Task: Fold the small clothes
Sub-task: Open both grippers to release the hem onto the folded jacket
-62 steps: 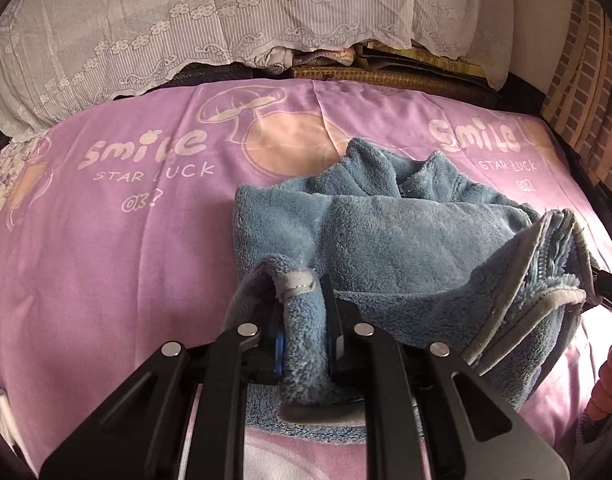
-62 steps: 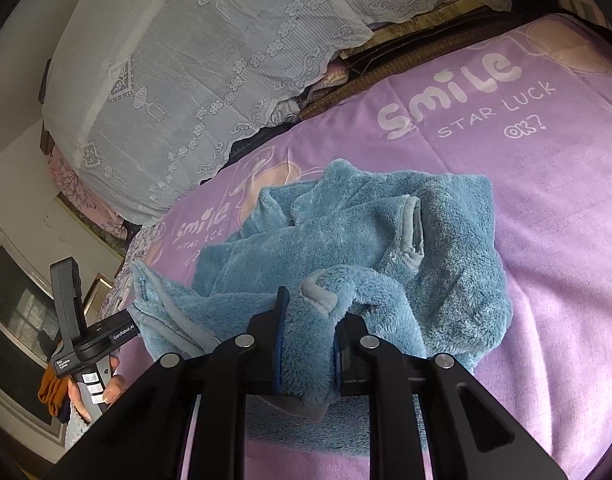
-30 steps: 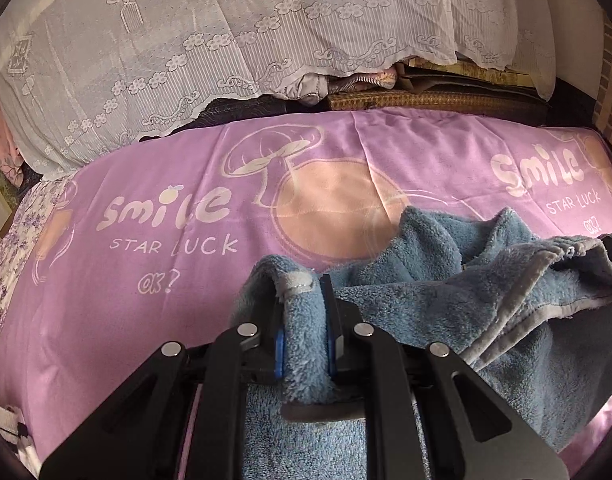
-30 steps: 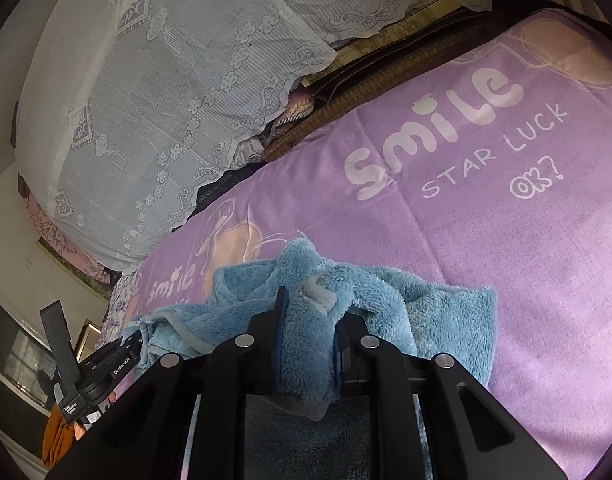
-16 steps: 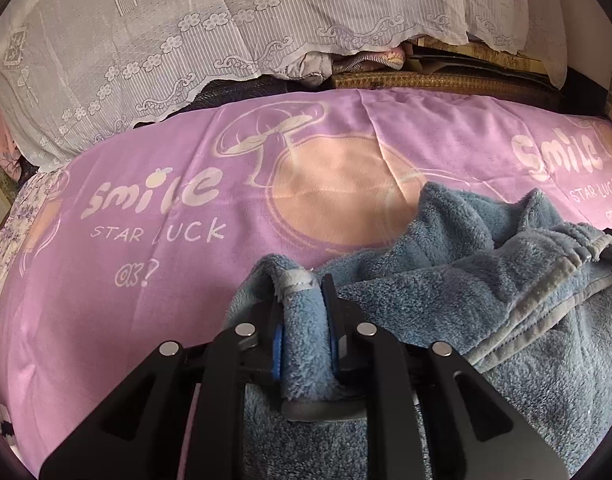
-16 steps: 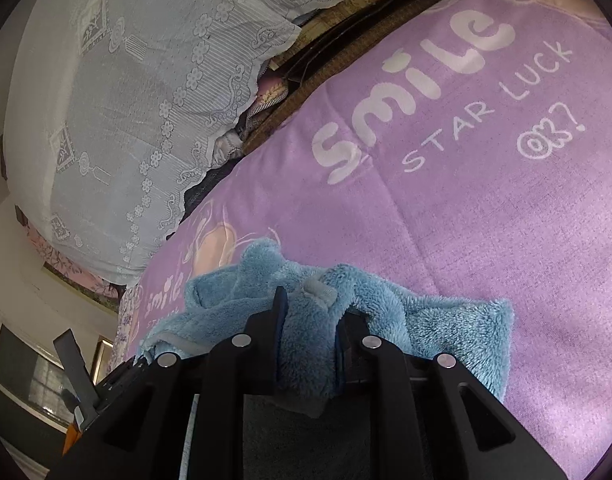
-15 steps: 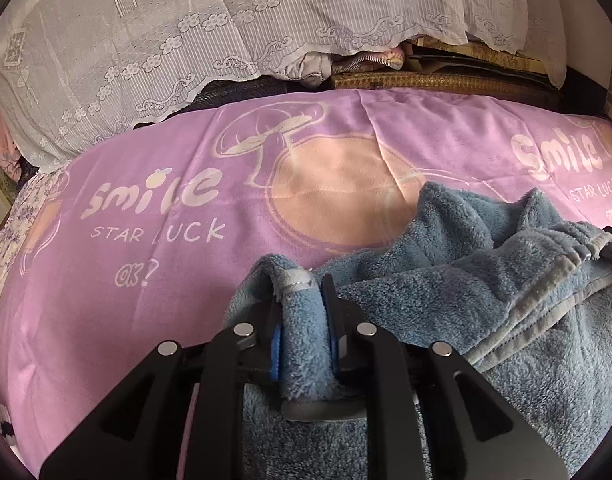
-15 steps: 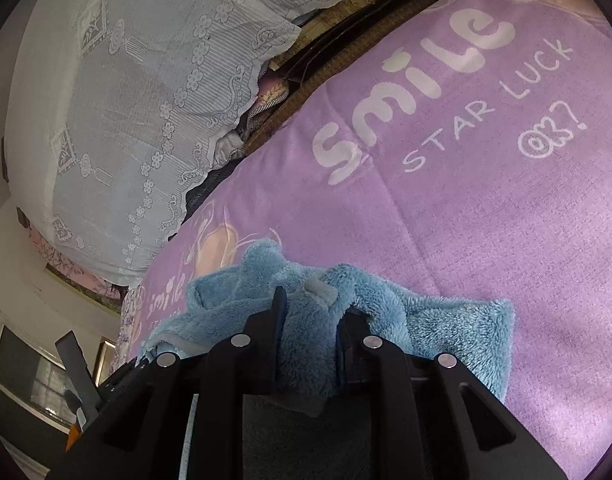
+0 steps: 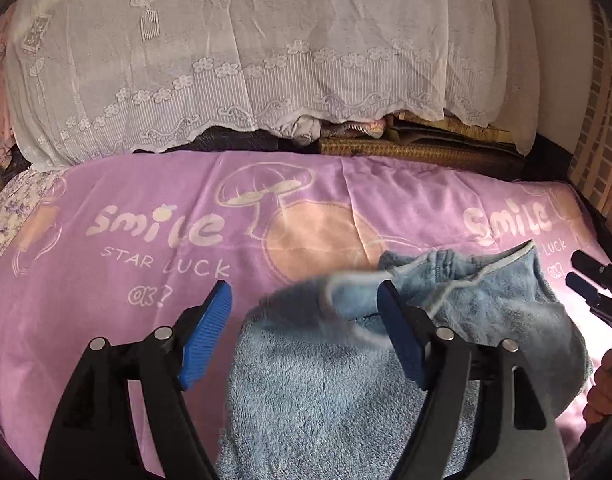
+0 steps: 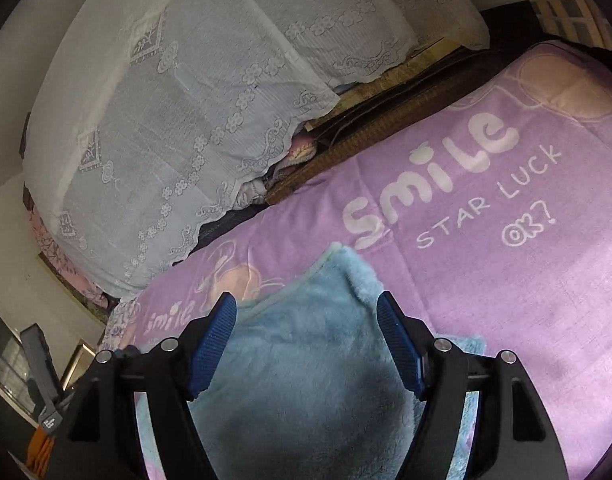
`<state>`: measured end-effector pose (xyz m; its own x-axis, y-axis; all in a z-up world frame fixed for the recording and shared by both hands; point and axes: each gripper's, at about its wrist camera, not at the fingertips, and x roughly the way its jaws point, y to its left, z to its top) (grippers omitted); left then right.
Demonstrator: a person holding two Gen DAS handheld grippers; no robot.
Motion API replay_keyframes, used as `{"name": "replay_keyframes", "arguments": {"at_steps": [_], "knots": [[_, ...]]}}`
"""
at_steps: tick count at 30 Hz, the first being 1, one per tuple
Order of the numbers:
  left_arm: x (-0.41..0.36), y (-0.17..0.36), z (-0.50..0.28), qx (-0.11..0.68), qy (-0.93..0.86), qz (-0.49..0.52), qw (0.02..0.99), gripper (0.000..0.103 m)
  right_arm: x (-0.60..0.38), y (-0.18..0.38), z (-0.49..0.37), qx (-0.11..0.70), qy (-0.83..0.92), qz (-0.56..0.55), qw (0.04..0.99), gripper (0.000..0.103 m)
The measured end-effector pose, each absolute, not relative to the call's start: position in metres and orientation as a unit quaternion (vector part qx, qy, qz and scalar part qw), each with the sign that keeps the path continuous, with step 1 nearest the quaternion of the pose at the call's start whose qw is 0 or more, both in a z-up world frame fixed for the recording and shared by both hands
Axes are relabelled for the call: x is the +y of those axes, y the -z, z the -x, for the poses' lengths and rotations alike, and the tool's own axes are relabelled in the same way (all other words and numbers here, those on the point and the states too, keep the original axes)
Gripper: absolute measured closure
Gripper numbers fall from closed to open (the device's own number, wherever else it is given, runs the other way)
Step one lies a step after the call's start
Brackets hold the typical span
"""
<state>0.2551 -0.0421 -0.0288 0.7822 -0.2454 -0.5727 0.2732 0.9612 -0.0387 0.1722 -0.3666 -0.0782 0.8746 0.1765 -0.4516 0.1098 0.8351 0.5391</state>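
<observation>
Fleece garment (image 9: 329, 392), blue and fuzzy, is lying on a purple bedsheet (image 9: 106, 312) reading "Smile", "STAR LUCK" and "OK?" beside a mushroom drawing. Left gripper (image 9: 306, 304) is standing with its blue-padded tongs spread wide apart, gripping nothing, the garment's blurred grey-trimmed edge lying between them. Right gripper (image 10: 307, 312) is likewise gaping wide, the garment (image 10: 306, 360) spreading between and beneath its tongs. White lace cloth (image 9: 242, 64) is draping behind the bedsheet.
</observation>
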Motion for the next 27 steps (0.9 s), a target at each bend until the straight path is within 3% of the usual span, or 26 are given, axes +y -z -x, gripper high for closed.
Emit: {"name": "replay_keyframes", "arguments": {"at_steps": [3, 5, 7, 11, 14, 17, 27], "knots": [[-0.040, 0.018, -0.247, 0.288, 0.151, -0.013, 0.945, 0.029, -0.338, 0.068, -0.174, 0.261, -0.031, -0.228, 0.938, 0.035], [-0.049, 0.017, -0.252, 0.298, 0.152, -0.035, 0.942, 0.019, -0.319, 0.063, -0.182, 0.275, -0.040, -0.195, 0.941, 0.036], [-0.065, 0.027, -0.267, 0.327, 0.137, -0.066, 0.933, 0.019, -0.303, 0.063, -0.197, 0.304, -0.038, -0.168, 0.937, 0.036], [-0.082, 0.076, -0.316, 0.423, 0.093, -0.084, 0.897, 0.019, -0.289, 0.090, -0.241, 0.374, -0.013, -0.120, 0.919, 0.036], [-0.079, 0.121, -0.336, 0.456, 0.058, -0.075, 0.885, 0.004, -0.291, 0.127, -0.256, 0.397, 0.017, -0.078, 0.914, 0.035], [-0.075, 0.114, -0.333, 0.443, 0.057, -0.073, 0.892, 0.004, -0.287, 0.122, -0.250, 0.385, 0.018, -0.066, 0.920, 0.031], [-0.072, 0.076, -0.280, 0.377, 0.054, -0.098, 0.920, 0.004, -0.277, 0.090, -0.198, 0.322, 0.015, -0.072, 0.944, 0.031]]}}
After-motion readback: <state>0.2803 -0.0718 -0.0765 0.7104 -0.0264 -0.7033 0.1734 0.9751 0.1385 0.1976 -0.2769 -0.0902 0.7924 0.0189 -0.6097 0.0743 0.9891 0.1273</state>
